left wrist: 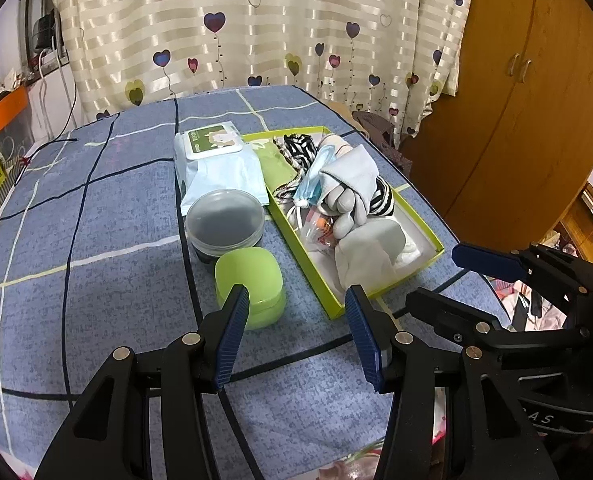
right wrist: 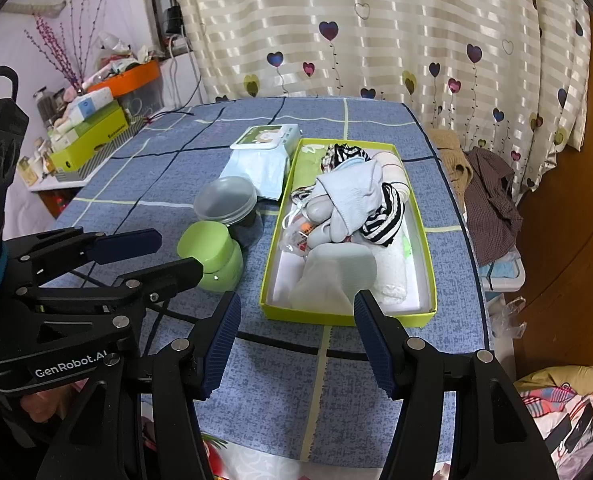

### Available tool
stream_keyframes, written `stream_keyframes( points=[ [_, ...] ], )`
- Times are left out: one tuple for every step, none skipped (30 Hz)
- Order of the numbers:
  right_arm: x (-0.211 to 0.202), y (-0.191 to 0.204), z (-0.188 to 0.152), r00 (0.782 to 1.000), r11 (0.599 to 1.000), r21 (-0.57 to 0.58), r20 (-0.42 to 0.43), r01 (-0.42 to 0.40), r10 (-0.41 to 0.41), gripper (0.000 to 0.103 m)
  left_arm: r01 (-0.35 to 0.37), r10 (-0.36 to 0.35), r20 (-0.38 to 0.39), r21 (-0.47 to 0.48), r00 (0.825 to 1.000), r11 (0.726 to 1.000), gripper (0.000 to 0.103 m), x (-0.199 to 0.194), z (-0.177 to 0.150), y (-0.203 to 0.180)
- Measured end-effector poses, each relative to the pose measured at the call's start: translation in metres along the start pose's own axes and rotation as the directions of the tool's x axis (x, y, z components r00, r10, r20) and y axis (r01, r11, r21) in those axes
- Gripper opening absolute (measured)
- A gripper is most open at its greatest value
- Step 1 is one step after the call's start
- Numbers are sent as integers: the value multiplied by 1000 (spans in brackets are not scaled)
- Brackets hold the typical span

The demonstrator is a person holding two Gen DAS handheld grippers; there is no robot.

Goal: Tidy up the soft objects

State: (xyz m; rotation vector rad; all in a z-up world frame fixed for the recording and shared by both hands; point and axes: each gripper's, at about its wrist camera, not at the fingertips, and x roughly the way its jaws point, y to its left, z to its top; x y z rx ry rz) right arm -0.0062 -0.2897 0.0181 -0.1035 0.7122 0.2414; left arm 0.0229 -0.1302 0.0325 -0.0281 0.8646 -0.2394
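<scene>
Hovering with fingers spread, both grippers [left wrist: 296,312] [right wrist: 296,320] face the green box's [right wrist: 346,314] near edge.

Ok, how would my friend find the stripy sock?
Start at the yellow-green box on the blue checked table. In its heap of soft things, look on the right. The stripy sock is the bold black-and-white one, lying beside a plain pale grey sock.

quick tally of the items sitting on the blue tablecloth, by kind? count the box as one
Wet wipes pack: 1
Light blue packet under it: 1
Clear lidded jar: 1
Green rounded case: 1
Green box holding socks and other soft items: 1
Total: 5
Both grippers, left and right, hover open, holding nothing.
</scene>
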Motion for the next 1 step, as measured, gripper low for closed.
stream_keyframes(
  points=[
    [0, 0, 0, 1000, 1000, 0, 0, 0, 0, 59, 0, 0, 2, 0, 1000, 1000, 51, 0, 0, 0]
  ],
)
